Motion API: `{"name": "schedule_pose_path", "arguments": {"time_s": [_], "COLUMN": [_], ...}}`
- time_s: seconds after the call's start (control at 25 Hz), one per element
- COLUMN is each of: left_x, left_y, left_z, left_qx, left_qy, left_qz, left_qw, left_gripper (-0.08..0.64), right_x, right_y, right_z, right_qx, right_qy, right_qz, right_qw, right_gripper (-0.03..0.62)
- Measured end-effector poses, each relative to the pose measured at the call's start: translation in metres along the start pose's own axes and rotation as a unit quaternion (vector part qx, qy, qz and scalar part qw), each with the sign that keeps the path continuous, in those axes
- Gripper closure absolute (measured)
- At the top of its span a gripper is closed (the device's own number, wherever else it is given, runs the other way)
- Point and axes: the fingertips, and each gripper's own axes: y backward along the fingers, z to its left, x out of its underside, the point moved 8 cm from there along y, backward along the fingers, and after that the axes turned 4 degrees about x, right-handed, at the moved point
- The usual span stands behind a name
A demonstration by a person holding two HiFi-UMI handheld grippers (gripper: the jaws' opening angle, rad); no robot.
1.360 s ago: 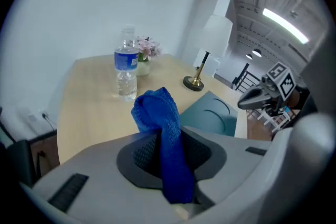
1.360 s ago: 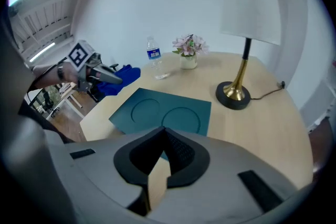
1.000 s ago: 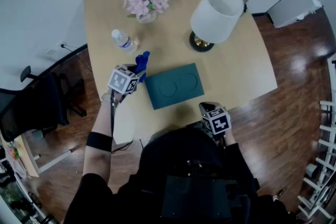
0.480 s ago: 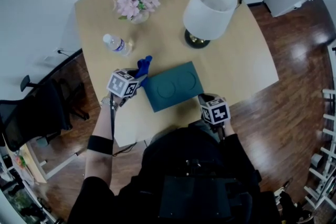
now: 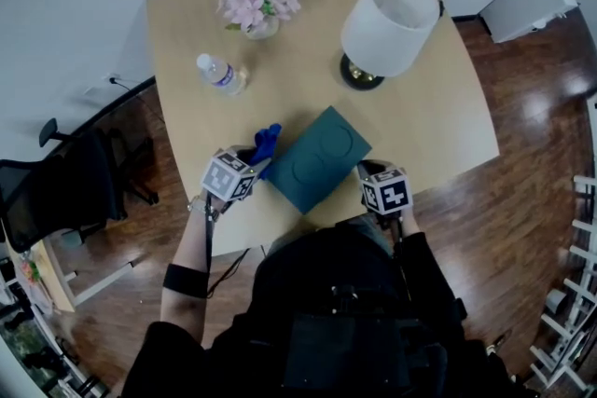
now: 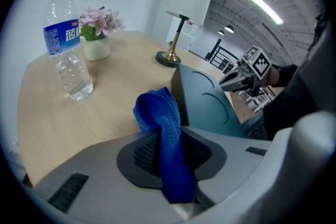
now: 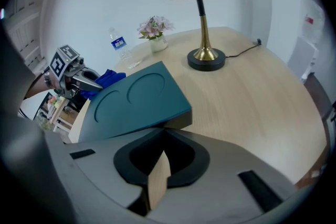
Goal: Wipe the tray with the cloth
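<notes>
The teal tray (image 5: 317, 160) with two round hollows sits askew near the table's front edge. Its near right corner is raised off the wood. My right gripper (image 5: 367, 174) is shut on that corner, and the tray's pale edge (image 7: 157, 181) shows between the jaws. The tray (image 7: 136, 97) slopes up and away from them. My left gripper (image 5: 254, 161) is shut on the blue cloth (image 5: 268, 142), which sticks out bunched beyond the jaws (image 6: 157, 113). The cloth hangs just left of the tray's left edge (image 6: 181, 94), above the table.
On the light wooden table (image 5: 420, 126) stand a white-shaded lamp (image 5: 387, 23), a vase of pink flowers (image 5: 259, 3) and a water bottle (image 5: 219, 73). A black chair (image 5: 65, 191) is left of the table. The table's front edge runs just below the tray.
The tray has swung round to lie diagonally and its near right corner has come up in the right gripper. The left gripper has moved right and nearer with the cloth.
</notes>
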Motion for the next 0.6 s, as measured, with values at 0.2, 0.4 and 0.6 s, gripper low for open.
{"name": "schedule_pose_path", "arguments": {"time_s": [0.2, 0.4, 0.6], "left_x": [0.033, 0.061, 0.077], "left_y": [-0.002, -0.011, -0.029], "left_z": [-0.038, -0.075, -0.106], "left_qx": [0.008, 0.017, 0.015], "left_qy": [0.028, 0.083, 0.117], "left_qz": [-0.012, -0.027, -0.036], "left_qw": [0.9995, 0.996, 0.9924], "left_gripper": [0.463, 0.463, 0.463], "right_x": [-0.017, -0.035, -0.05], "right_y": [-0.012, -0.023, -0.03], "right_z": [0.017, 0.028, 0.035], "right_qx": [-0.009, -0.015, -0.017], "right_qy": [0.031, 0.06, 0.08], "right_qz": [-0.006, -0.008, -0.009], "right_qw": [0.999, 0.998, 0.997], "right_gripper": [0.586, 0.588, 0.588]}}
